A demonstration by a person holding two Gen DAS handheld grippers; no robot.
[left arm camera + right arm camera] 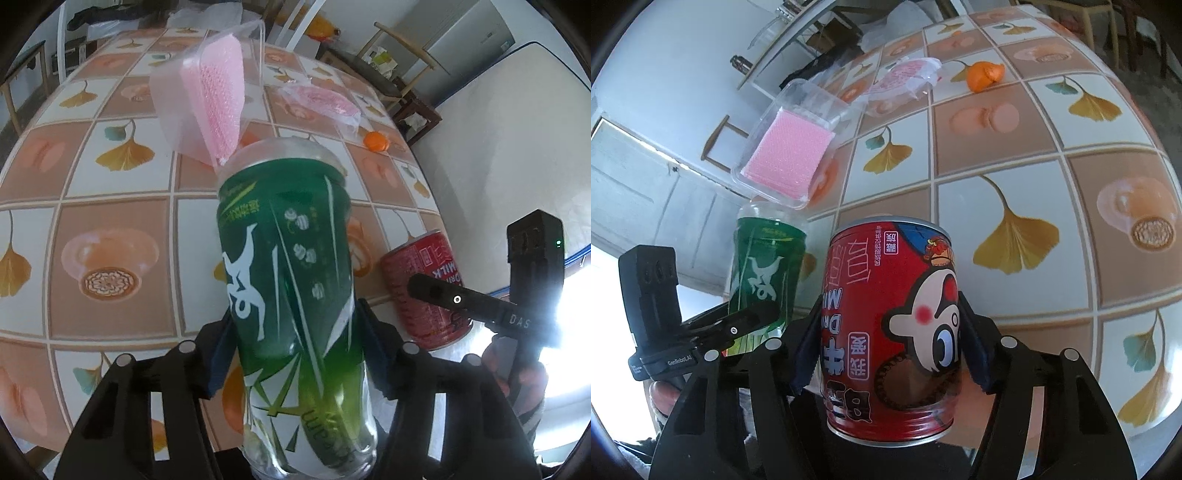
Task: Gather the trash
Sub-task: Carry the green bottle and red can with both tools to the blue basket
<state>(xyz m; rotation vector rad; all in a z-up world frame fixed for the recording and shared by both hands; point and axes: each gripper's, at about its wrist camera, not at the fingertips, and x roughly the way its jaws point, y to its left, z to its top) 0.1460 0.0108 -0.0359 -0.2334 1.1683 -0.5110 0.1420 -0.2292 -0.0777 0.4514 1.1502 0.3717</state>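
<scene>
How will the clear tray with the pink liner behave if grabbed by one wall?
The clear tray looks thin-walled, so it probably flexes or crumples under pressure. Likely very light. The pink liner seems to lie loose inside and may slide out if the tray tilts.

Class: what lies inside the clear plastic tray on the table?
Inside the clear plastic tray lies a pink bubble-textured pad, filling most of its floor. Whatever is beneath the pad is covered and cannot be seen.

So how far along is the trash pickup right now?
Nothing looks binned yet; no bin is in view. In hand: the left hand-held gripper clamps the green bottle, the right hand-held gripper clamps the red can. Left on the table: the plastic tray, the pink wrapper and the orange peel.
</scene>
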